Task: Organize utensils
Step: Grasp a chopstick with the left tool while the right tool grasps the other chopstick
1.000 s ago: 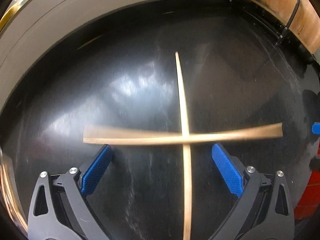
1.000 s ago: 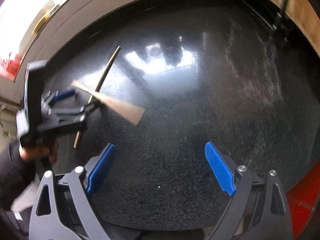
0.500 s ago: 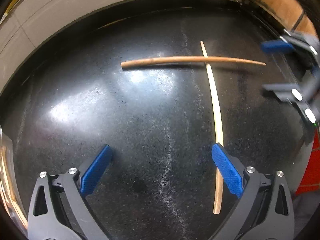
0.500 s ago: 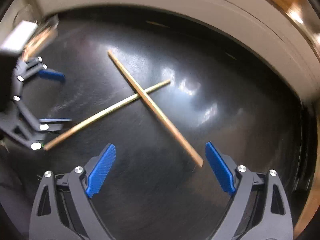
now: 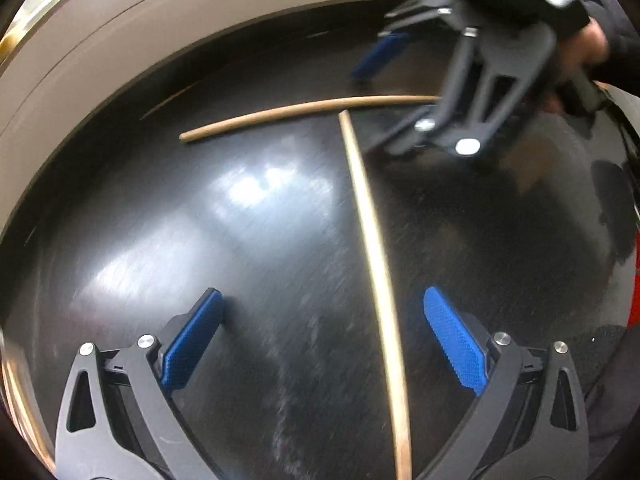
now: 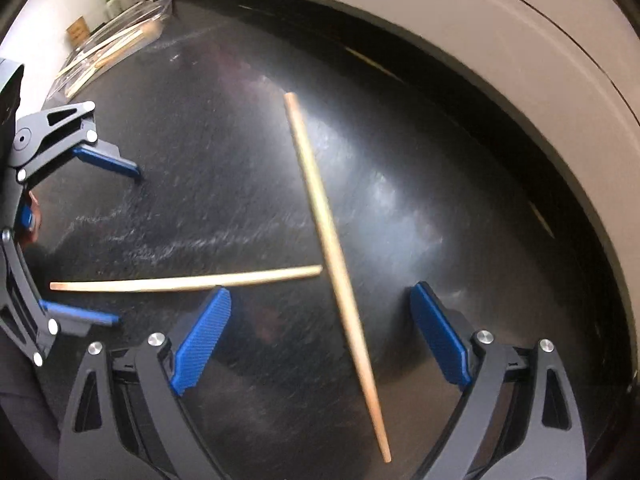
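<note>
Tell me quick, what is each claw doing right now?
Left gripper: open, holding nothing; a chopstick lies between its fingers.
Right gripper: open, jaws closing, the other chopstick between them, not gripped.

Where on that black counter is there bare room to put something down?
Bare counter lies between the two chopsticks and the pale back wall. It is crowded by the clear tray and where both grippers, left gripper and right gripper, close in.

Two plain wooden chopsticks lying flat on glossy black countertop (image 6: 460, 184), forming a T. One chopstick (image 5: 374, 264) stretched lengthwise between left gripper's (image 5: 320, 336) spread blue pads, untouched. Other chopstick (image 6: 332, 248) running between right gripper's (image 6: 320, 334) closing pads, its far end pointing away, also untouched.
</note>
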Motion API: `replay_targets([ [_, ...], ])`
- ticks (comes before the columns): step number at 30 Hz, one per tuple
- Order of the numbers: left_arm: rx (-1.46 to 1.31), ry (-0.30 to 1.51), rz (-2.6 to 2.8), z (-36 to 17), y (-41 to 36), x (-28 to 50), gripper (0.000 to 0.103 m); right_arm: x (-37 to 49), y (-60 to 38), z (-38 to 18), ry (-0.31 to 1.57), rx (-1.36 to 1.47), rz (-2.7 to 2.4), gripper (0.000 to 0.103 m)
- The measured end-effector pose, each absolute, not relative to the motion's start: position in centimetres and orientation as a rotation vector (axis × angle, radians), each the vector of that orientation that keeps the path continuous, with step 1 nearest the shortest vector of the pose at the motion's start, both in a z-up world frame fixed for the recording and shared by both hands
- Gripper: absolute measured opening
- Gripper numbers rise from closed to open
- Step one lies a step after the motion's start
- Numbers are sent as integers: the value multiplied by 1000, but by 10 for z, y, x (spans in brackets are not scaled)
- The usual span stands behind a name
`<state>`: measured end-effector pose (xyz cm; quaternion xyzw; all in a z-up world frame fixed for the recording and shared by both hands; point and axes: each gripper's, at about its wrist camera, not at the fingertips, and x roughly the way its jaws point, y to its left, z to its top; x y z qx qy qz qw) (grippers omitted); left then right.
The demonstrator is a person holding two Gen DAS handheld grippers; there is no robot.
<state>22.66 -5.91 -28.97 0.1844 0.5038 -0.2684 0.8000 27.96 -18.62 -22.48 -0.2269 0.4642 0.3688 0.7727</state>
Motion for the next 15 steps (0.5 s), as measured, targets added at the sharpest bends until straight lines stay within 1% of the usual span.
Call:
replay_targets([
  [1, 398, 1075, -586, -290, -62, 228, 98, 280, -188, -223, 1000, -488, 803, 79],
  [2, 399, 1072, -592, -290, -64, 228, 97, 283, -190, -221, 992, -483, 809, 76],
  [3, 401, 1069, -598, -290, -67, 228, 95, 283, -188, -220, 985, -484, 813, 66],
  [4, 401, 1058, -608, -288, -68, 226, 87, 286, -190, -219, 980, -482, 816, 50],
  [5, 404, 1050, -616, -288, -73, 226, 75, 289, -193, -216, 976, -475, 819, 40],
  [6, 409, 1043, -626, -285, -76, 224, 69, 291, -196, -214, 975, -471, 821, 21],
  [7, 410, 1042, -625, -285, -79, 224, 53, 294, -200, -213, 986, -451, 823, 18],
  [8, 409, 1044, -620, -284, -82, 224, 40, 301, -202, -215, 994, -437, 824, 16],
  [9, 408, 1047, -615, -283, -82, 223, 33, 303, -203, -214, 1001, -425, 823, 13],
  [10, 407, 1051, -606, -283, -85, 224, 17, 295, -198, -217, 1006, -418, 819, 9],
  [11, 399, 1058, -593, -283, -86, 225, 7, 293, -198, -217, 1020, -401, 810, 8],
  [15, 310, 1115, -555, -279, -81, 231, 6, 285, -199, -216, 1057, -310, 760, 7],
])
